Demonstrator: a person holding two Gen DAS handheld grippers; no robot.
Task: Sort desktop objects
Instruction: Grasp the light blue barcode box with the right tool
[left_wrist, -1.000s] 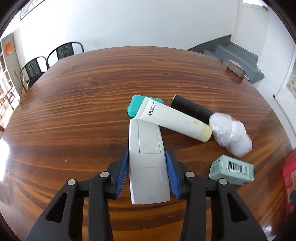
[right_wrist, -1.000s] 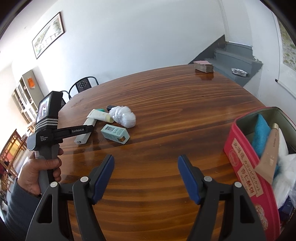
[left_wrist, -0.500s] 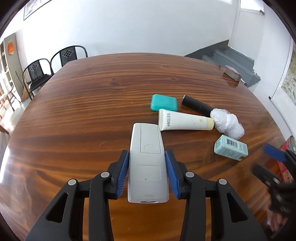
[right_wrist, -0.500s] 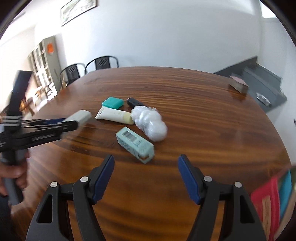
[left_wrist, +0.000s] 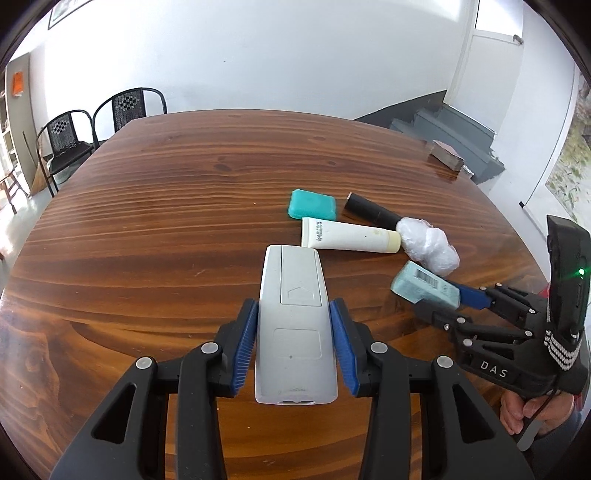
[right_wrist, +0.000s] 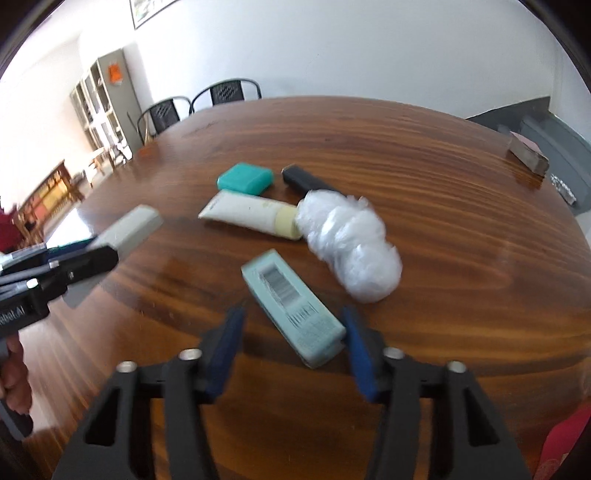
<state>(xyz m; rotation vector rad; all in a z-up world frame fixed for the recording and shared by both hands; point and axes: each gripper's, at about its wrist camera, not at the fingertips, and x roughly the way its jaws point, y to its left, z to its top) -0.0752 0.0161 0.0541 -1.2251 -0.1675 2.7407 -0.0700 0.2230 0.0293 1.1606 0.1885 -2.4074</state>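
My left gripper (left_wrist: 293, 350) is shut on a grey remote control (left_wrist: 293, 325) and holds it above the wooden table (left_wrist: 166, 221); it also shows in the right wrist view (right_wrist: 125, 230). My right gripper (right_wrist: 291, 347) is open, its jaws on either side of a pale green box with a barcode (right_wrist: 291, 310), which lies on the table (right_wrist: 443, 221). The box also shows in the left wrist view (left_wrist: 424, 290). Beyond lie a white tube (right_wrist: 251, 216), a teal case (right_wrist: 245, 178), a black cylinder (right_wrist: 306, 181) and a white plastic bundle (right_wrist: 351, 243).
A small stack of cards (left_wrist: 445, 154) sits at the table's far right edge. Two black chairs (left_wrist: 96, 125) stand beyond the far left of the table. A red box edge (right_wrist: 565, 443) shows at the lower right of the right wrist view.
My right gripper has swung left and moved in over the pale green box, its jaws now around it. My left gripper has lifted the remote back and away from the white tube.
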